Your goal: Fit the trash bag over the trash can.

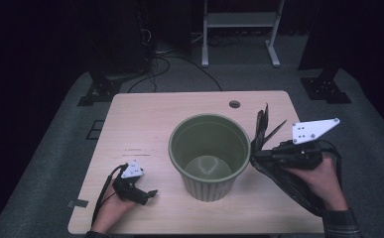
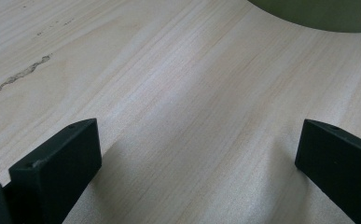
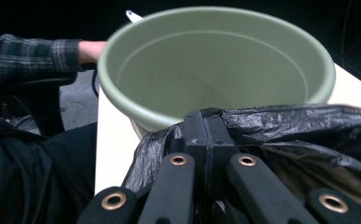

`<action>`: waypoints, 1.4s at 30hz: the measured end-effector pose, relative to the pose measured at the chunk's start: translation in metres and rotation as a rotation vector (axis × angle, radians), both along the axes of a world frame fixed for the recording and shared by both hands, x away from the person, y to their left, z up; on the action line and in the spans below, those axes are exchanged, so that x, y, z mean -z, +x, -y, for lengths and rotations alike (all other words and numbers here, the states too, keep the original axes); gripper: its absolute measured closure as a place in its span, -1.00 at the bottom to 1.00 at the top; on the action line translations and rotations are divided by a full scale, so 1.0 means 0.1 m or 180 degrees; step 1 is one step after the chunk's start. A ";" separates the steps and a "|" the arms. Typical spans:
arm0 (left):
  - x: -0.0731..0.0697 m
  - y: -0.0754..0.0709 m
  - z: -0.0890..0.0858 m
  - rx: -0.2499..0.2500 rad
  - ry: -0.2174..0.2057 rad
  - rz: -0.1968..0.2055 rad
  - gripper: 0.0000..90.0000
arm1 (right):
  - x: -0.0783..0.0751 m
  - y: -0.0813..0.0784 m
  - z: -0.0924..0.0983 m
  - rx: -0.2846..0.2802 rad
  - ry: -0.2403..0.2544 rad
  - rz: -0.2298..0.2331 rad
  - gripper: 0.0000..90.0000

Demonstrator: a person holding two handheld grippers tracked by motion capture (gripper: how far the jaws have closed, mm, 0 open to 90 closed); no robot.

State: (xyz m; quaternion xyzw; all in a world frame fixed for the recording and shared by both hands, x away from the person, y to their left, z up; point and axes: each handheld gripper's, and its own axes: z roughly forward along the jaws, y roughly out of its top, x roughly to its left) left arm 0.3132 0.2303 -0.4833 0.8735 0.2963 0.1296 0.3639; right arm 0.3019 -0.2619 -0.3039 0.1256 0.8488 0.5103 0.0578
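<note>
Black bag (image 1: 284,178) pinched in right gripper (image 3: 206,126), hanging off tabletop's right edge beside bin (image 1: 208,154) at centre. Left gripper (image 2: 197,154) wide, empty, near front-left. Step: lining bin. Next: lift bag mouth over rim.

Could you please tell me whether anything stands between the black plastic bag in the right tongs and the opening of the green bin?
Nothing visible does. The right tongs are shut on the black plastic bag, held just beside the rim of the green bin. The bin looks empty, and the left tongs rest open on the table, off to the bin's other side.
</note>
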 end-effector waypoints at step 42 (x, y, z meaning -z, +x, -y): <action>0.00 0.00 0.00 -0.0001 0.0001 0.0001 -1.00 | -0.53 0.20 -1.69 -0.1043 -0.0254 -0.0134 1.00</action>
